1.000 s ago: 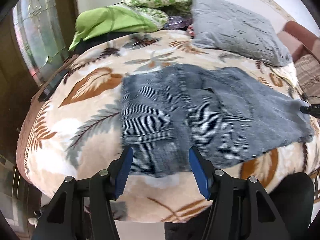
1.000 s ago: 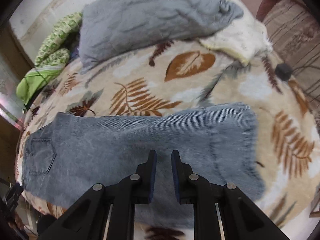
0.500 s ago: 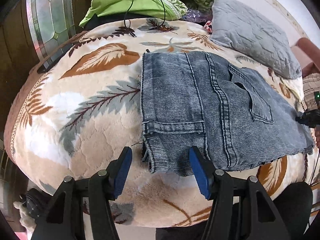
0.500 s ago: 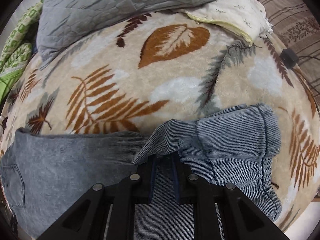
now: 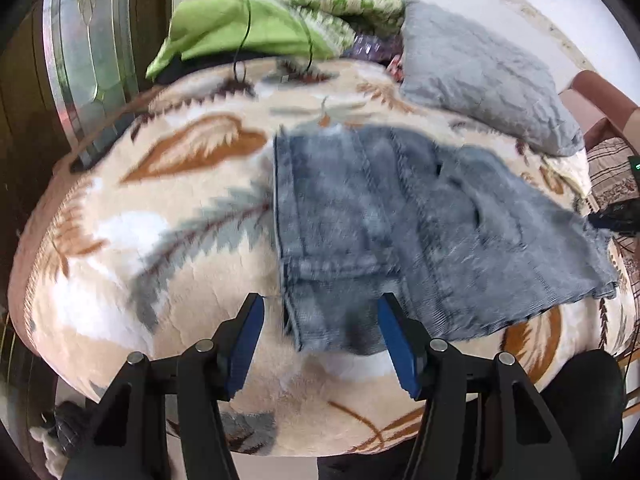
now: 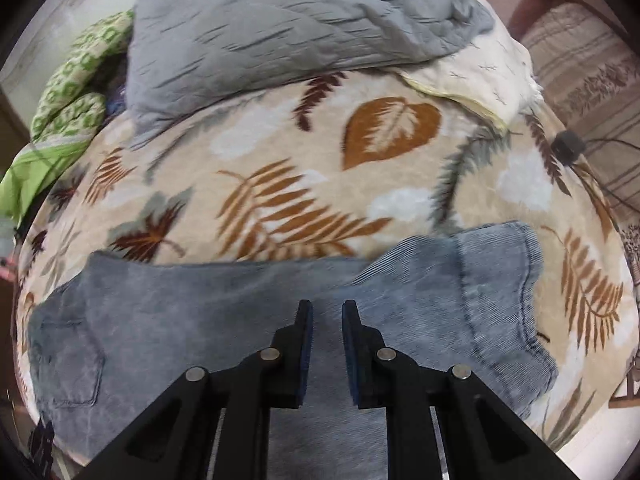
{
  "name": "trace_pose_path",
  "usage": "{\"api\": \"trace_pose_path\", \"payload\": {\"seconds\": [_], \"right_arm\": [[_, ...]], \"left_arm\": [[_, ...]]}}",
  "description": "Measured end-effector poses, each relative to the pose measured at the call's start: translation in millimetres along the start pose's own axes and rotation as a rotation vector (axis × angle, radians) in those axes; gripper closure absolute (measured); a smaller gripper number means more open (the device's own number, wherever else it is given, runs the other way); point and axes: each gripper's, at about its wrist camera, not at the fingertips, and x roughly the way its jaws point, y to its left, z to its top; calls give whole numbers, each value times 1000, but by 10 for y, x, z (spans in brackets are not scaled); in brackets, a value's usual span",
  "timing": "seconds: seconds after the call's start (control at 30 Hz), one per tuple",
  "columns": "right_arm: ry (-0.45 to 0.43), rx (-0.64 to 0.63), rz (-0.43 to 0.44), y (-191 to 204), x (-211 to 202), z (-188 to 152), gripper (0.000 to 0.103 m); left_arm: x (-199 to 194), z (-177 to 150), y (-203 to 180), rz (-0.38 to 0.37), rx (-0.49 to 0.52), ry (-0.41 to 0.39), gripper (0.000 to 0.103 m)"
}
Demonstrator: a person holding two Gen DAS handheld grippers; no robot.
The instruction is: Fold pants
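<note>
Pants (image 6: pixel 208 320) lie flat along the near edge of the leaf-print blanket (image 6: pixel 280 184), waistband at the left, frayed hem to the right. Left gripper (image 5: pixel 320 320) hovers with jaws wide, straddling the waistband corner without touching it. Right gripper (image 6: pixel 326 320) hangs over the leg, jaws narrowly parted, empty. Judging by this, both must close on cloth before the fold; a grey pillow (image 6: pixel 296 28) lies beyond.

Left gripper (image 5: pixel 320 328) wide open, blue pads (image 5: pixel 244 344) spread well apart, nothing between them, angled down and forward. Right gripper (image 6: pixel 326 320) jaws nearly together with a narrow gap showing, nothing gripped, tilted down.
</note>
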Motion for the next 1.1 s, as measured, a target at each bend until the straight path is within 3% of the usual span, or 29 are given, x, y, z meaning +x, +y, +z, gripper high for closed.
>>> {"api": "trace_pose_path", "payload": {"seconds": [0.1, 0.23, 0.5, 0.73, 1.1], "right_arm": [[19, -26, 6, 164, 52, -87, 86], [41, -54, 25, 375, 140, -177, 86], [84, -138, 29, 759, 278, -304, 86], [119, -91, 15, 614, 519, -297, 86], [128, -67, 27, 586, 709, -90, 86]], "left_arm": [[-155, 100, -88, -1, 30, -49, 43], [-158, 153, -231, -2, 86, -53, 35], [198, 45, -262, 9, 94, 77, 32], [307, 0, -201, 14, 78, 87, 22], [380, -36, -157, 0, 46, 89, 17]]}}
